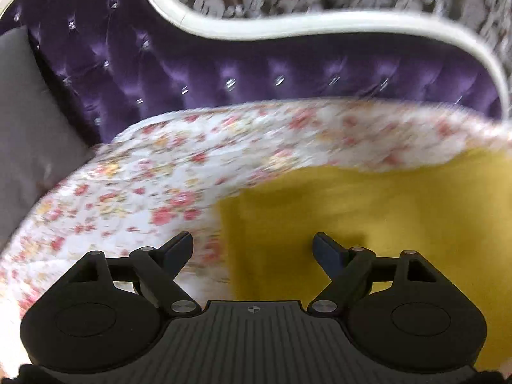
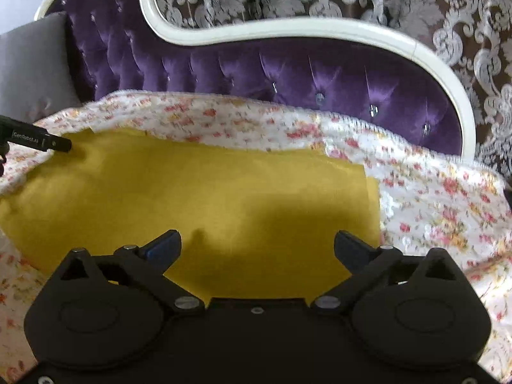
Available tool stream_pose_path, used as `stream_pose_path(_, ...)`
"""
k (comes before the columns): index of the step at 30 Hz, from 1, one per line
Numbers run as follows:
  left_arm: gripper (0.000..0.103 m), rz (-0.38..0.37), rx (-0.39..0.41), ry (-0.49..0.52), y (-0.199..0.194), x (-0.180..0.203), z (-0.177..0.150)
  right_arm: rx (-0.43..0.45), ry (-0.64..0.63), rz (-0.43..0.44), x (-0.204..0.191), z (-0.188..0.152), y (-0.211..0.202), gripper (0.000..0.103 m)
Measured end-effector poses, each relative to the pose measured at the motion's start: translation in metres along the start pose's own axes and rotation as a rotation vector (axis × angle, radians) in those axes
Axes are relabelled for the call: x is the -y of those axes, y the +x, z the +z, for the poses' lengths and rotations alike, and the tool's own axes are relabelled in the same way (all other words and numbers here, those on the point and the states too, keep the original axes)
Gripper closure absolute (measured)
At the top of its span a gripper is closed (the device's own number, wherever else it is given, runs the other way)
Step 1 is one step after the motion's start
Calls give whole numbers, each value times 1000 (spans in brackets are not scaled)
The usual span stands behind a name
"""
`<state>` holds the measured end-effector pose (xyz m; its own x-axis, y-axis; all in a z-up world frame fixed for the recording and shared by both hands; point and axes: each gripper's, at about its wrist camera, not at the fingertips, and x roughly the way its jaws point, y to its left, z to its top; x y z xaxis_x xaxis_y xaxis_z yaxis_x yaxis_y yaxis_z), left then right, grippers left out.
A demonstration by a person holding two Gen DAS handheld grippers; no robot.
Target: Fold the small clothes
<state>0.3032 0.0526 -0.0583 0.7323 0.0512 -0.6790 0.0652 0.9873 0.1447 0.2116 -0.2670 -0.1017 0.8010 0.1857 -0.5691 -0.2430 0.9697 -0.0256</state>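
Cloth first: a mustard-yellow garment (image 2: 204, 198) lies flat on the flowered bedspread (image 2: 441, 211), filling the middle of the right wrist view, with its right edge running straight down at about three o'clock. It looks like thin, soft fabric, light and limp, likely to sag and drape the moment a corner is lifted, and with nothing fragile about it. A faint second layer peeks out along that right edge, so I judge it is already doubled over once. Best place to take hold, I'd say, is at a corner or along a straight edge, pinching every layer together so they don't slide apart.

In the left wrist view the same cloth sits from centre to four o'clock, its left edge a clean vertical line. The left gripper (image 1: 252, 246) hangs over that edge with its jaws well apart and nothing between them. The right gripper (image 2: 257, 243) hovers above the near part of the cloth, jaws spread as wide as they go, also empty. At nine o'clock in the right view a black finger of the other gripper reaches in beside the far left corner.

Farther out, a purple tufted headboard (image 2: 288, 70) with a cream frame (image 2: 320, 28) rises at twelve o'clock, a grey pillow (image 2: 28, 64) at ten, patterned wallpaper behind
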Motion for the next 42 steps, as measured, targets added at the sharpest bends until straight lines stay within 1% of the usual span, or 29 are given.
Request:
stream_pose_path(1,20,27,-15,30,7,-2,-1,-10,4,-1,1,-2,2,1)
stream_pose_path(2,15,41,-15,43,11,-5,-2,-23,10,-3,3,-6,5,1)
stream_pose_path(3,5,47,-11,40,14,-9,-3,-33,14,-6,4,-8,7,1)
stream_pose_path(4,0,53,-13,29,18,-14,-3,-43,20,-9,5,-11,8,1)
stream_pose_path(6,0,59,-16,14,22,-21,1,-59,39,-4,8,-18,11,1)
stream_pose_path(10,0,91,-35,32,36,-24,13,-55,37,-6,7,-21,10,1)
stream_pose_path(13,0,114,-65,43,44,-24,22,-58,41,-2,8,-21,10,1)
stream_pose_path(15,1,117,-79,9,44,-28,28,-58,48,1,9,-22,9,1)
stream_pose_path(16,2,122,-73,-19,41,-31,30,-59,51,3,9,-21,8,1)
stream_pose_path(17,2,122,-50,-48,33,-32,32,-58,53,5,10,-21,7,1)
stream_pose_path(18,1,106,-25,-69,24,-32,33,-58,56,8,11,-22,6,1)
stream_pose_path(19,1,73,0,-81,13,-29,34,-58,57,9,10,-22,6,1)
stream_pose_path(20,1,39,16,-80,4,-23,34,-58,56,10,10,-23,5,1)
stream_pose_path(22,1,-29,30,-45,-8,-6,32,-57,54,9,9,-24,5,1)
stream_pose_path(25,1,-82,6,32,-8,21,25,-55,61,14,9,-24,3,1)
stream_pose_path(28,0,-61,-62,83,12,36,12,-57,79,29,13,-26,-3,1)
stream_pose_path(29,0,-66,-76,75,19,35,7,-57,86,33,15,-26,-6,1)
stream_pose_path(30,0,-84,-58,34,20,31,4,-54,92,34,16,-27,-10,1)
stream_pose_path(32,0,-109,-74,-35,21,21,3,-42,113,38,22,-28,-17,1)
stream_pose_path(34,1,-114,-82,-48,18,16,3,-21,158,59,33,-28,-24,1)
stream_pose_path(36,1,-111,-80,-44,9,17,3,3,235,88,49,-28,-29,1)
stream_pose_path(39,1,-171,-57,-72,-14,22,-2,11,367,135,76,-30,-27,1)
stream_pose_path(42,1,-232,-48,-57,-32,34,-11,5,478,215,98,-34,-17,1)
